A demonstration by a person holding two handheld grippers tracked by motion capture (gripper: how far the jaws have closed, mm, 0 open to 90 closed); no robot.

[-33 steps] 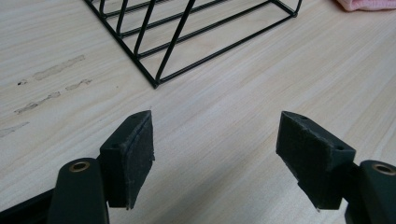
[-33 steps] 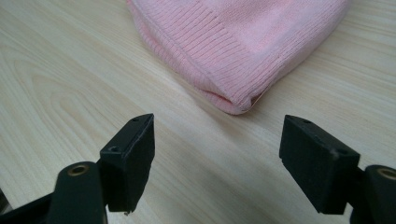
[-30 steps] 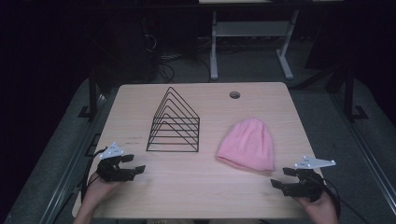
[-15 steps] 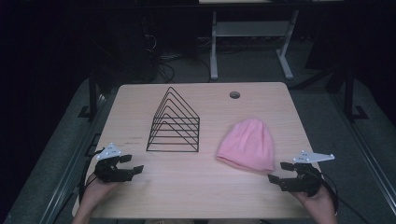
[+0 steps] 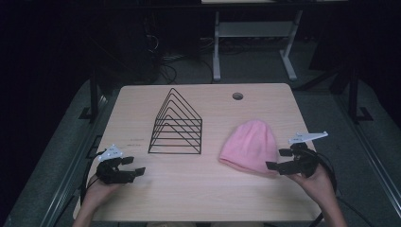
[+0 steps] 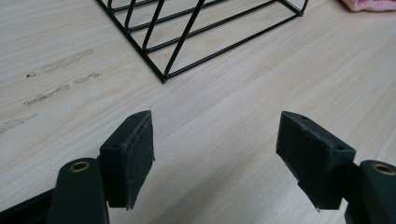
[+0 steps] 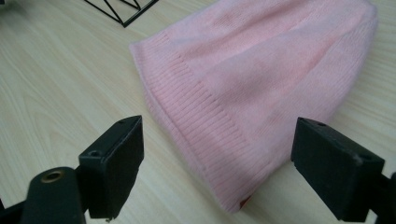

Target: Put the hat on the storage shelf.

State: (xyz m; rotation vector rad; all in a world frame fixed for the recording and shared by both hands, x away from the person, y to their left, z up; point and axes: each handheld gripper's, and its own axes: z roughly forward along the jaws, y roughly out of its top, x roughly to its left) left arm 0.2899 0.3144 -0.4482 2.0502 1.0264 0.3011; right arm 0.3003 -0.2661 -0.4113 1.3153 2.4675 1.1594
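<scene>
- We are holding our right gripper (image 5: pixel 276 159) at the pink beanie's (image 5: pixel 250 144) ribbed hem, jaws apart.
- Our left gripper (image 5: pixel 131 166) is hovering near the surface's (image 5: pixel 198 189) front-left corner, jaws apart.

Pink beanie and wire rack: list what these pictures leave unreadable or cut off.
- Pink beanie: the right gripper view's top and right edges cut off its crown.
- Small red tag at the beanie's ribbed hem: too small to read.
- Wire rack: the left gripper view's top edge cuts off all but its base wires.
- Beanie's near hem in the high view: partly covered by the right gripper.
</scene>
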